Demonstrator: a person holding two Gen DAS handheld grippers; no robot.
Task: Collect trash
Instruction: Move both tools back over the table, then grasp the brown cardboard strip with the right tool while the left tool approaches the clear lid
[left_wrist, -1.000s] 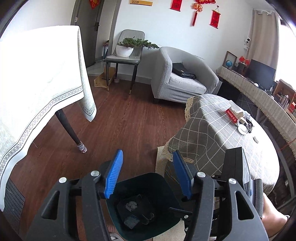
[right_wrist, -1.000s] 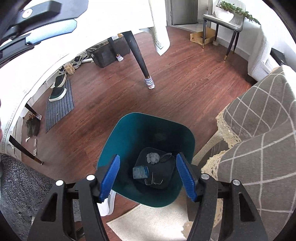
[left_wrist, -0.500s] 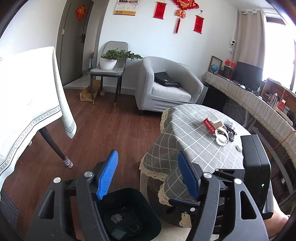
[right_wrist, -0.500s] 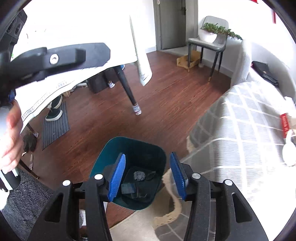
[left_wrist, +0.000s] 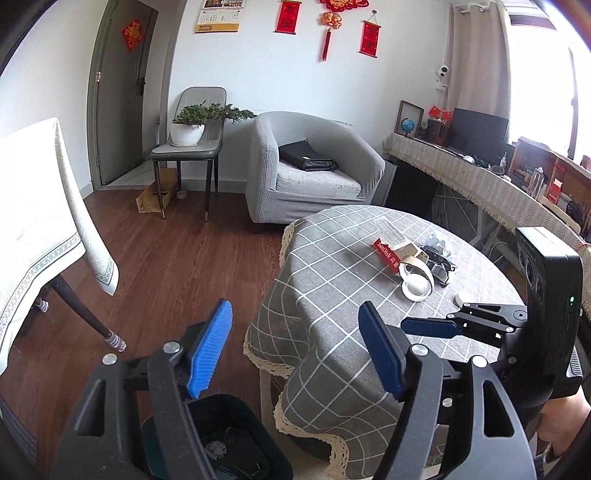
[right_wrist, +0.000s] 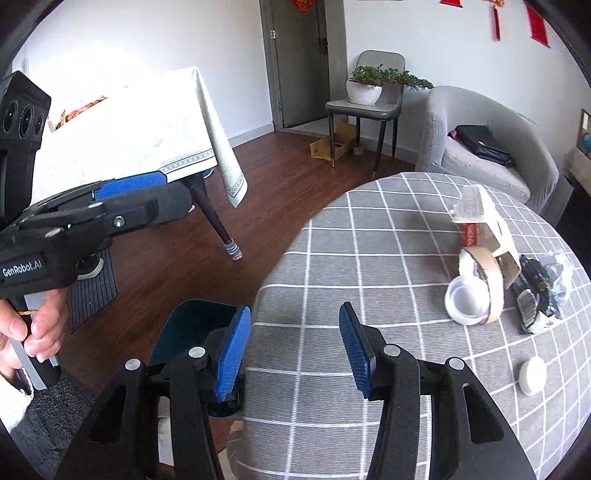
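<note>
A dark teal trash bin (left_wrist: 236, 439) stands on the floor beside the round table; crumpled bits lie in it, and its rim shows in the right wrist view (right_wrist: 195, 325). On the grey checked tablecloth (right_wrist: 369, 258) lies a cluster of trash: a red SanDisk package (left_wrist: 388, 254), a tape roll (right_wrist: 480, 273), a white lid (right_wrist: 463, 299), dark wrappers (right_wrist: 535, 295) and a small white cap (right_wrist: 533, 376). My left gripper (left_wrist: 295, 347) is open and empty above the bin and table edge. My right gripper (right_wrist: 295, 347) is open and empty over the near table edge.
A table with a white cloth (left_wrist: 40, 221) stands at the left, its dark leg (left_wrist: 88, 317) on the wood floor. A grey armchair (left_wrist: 314, 170) and a chair with a potted plant (left_wrist: 188, 129) stand at the back. A long sideboard (left_wrist: 480, 184) is at the right.
Both grippers have risen from over the bin and turned toward the round table. The bin has dropped to the bottom of both views; the tabletop trash now shows closer.
</note>
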